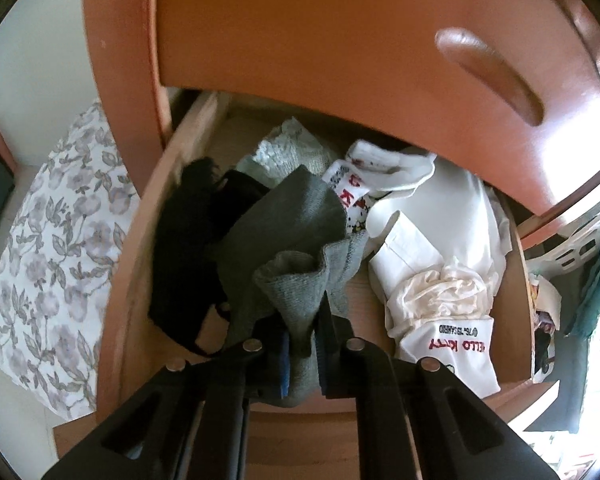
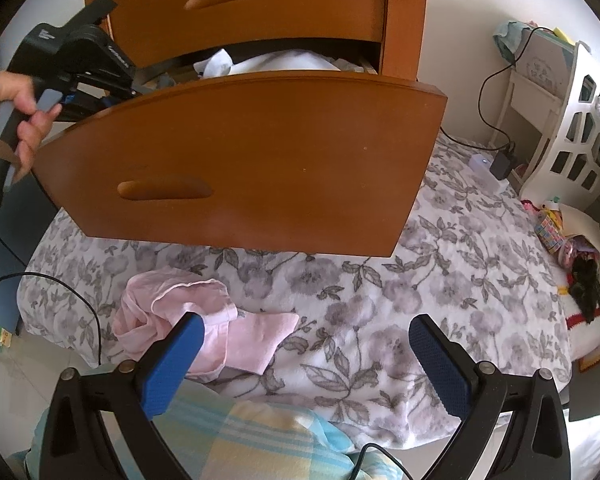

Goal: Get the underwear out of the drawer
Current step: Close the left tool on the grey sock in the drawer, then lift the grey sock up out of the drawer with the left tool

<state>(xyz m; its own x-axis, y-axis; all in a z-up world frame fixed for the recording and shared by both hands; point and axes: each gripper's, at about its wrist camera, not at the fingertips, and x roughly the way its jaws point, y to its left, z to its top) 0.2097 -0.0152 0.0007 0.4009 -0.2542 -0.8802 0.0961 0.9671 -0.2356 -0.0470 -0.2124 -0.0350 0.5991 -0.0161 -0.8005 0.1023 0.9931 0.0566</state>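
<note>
1. Left gripper [image 1: 300, 344] is clamped nearly shut on a bunched fold of the grey knit garment [image 1: 288, 240]; the cloth is pinched between the blue pads at 6 o'clock of the left wrist view.
2. The grey piece lies mid-drawer [image 1: 140, 264], partly draped over the black garment [image 1: 188, 240] at 9 o'clock. White folded items [image 1: 432, 236] sit at 3 o'clock.
3. Handling judgement: soft, light, limp ribbed knit. It will sag and stretch when lifted and may drag its neighbours. A thick fold or the waistband edge looks the best hold.
4. Drawer is smooth orange-brown wood with a curved front and a recessed oval handle [image 2: 164, 190].
5. Right gripper [image 2: 306, 364] is wide open, holding nothing, over the floral bed cover [image 2: 440, 280]. Pink garment [image 2: 204, 320] lies crumpled there at 8 o'clock.
</note>
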